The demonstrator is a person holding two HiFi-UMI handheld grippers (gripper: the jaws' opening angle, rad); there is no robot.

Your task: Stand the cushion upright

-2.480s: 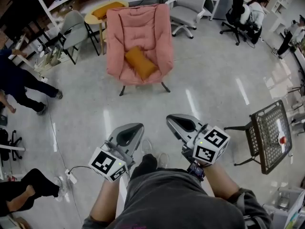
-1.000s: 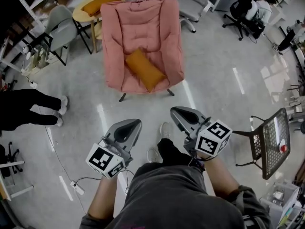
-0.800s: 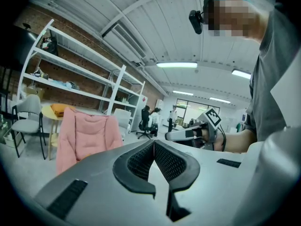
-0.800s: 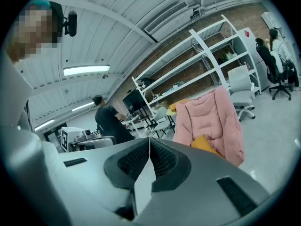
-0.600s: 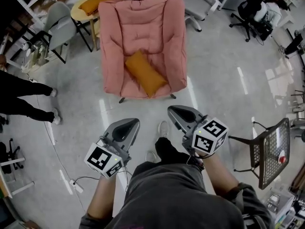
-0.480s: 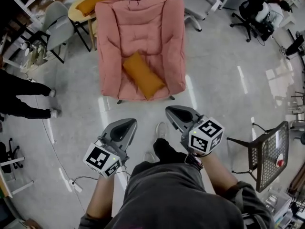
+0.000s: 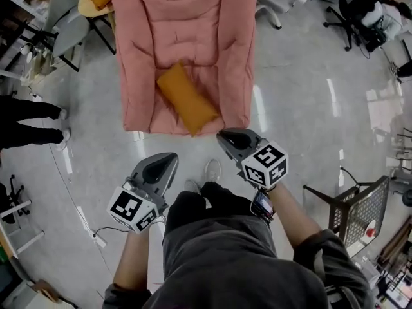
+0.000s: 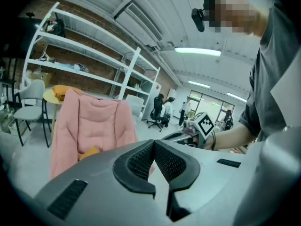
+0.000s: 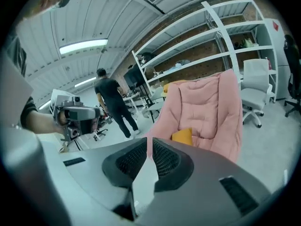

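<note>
An orange cushion (image 7: 185,98) lies flat and slanted on the seat of a pink padded armchair (image 7: 187,24). Both grippers hang over the floor just short of the chair's front edge, apart from the cushion. My left gripper (image 7: 170,158) is shut and empty, its pads meeting at the tips (image 8: 154,147). My right gripper (image 7: 222,136) is also shut and empty (image 9: 149,147) and is nearest the seat's front right corner. The cushion (image 8: 89,152) shows low on the chair in the left gripper view. The right gripper view has the cushion (image 9: 183,136) just above its jaws.
A round yellow table (image 7: 87,2) with a second orange cushion stands behind the armchair, beside grey chairs (image 7: 64,28). A person's legs (image 7: 29,124) are at the left. A wire-mesh stand (image 7: 357,211) is at the right. A cable and power strip (image 7: 96,239) lie on the floor.
The armchair and cushion have come closer and larger in the head view. Both grippers have moved forward and down toward the seat's front edge, still shut.
</note>
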